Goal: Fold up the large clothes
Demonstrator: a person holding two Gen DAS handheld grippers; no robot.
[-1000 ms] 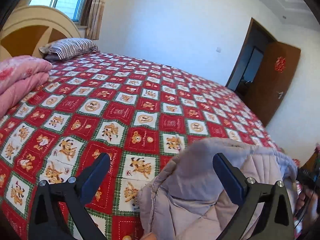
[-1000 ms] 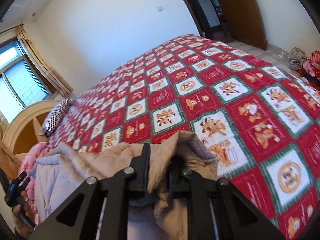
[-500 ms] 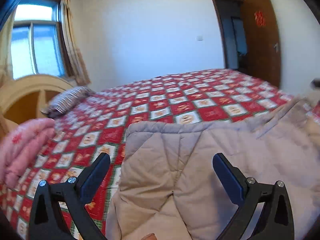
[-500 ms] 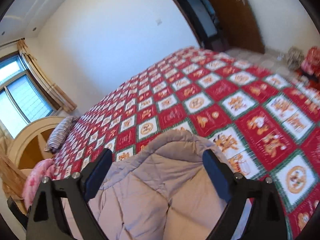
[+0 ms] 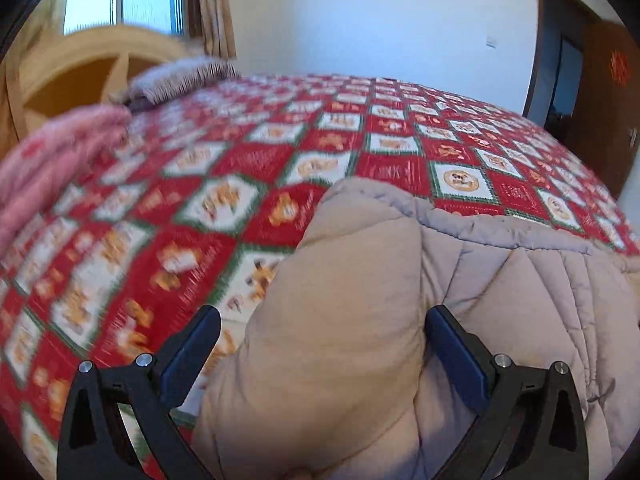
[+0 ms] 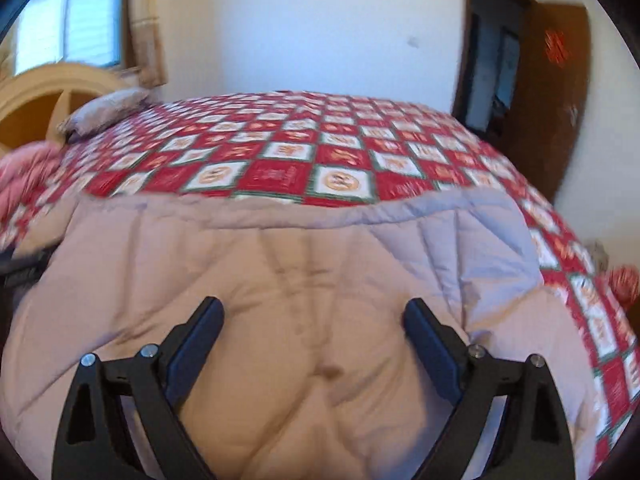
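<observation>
1. Padded beige coat point(image 6: 280, 280) lies spread on our bed's red patterned cover point(image 6: 280, 160).
2. Our right gripper point(image 6: 312, 320) has just released it, jaws wide above it.
3. Our left gripper point(image 5: 320, 336) jaws gape around a coat fold, unclenched.

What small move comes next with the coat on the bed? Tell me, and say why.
Probably lower the left gripper and close it on the raised bulge of the coat between its fingers. Both it and the right gripper are open, holding nothing, and the coat lies bunched on the bedspread, not yet folded.
</observation>
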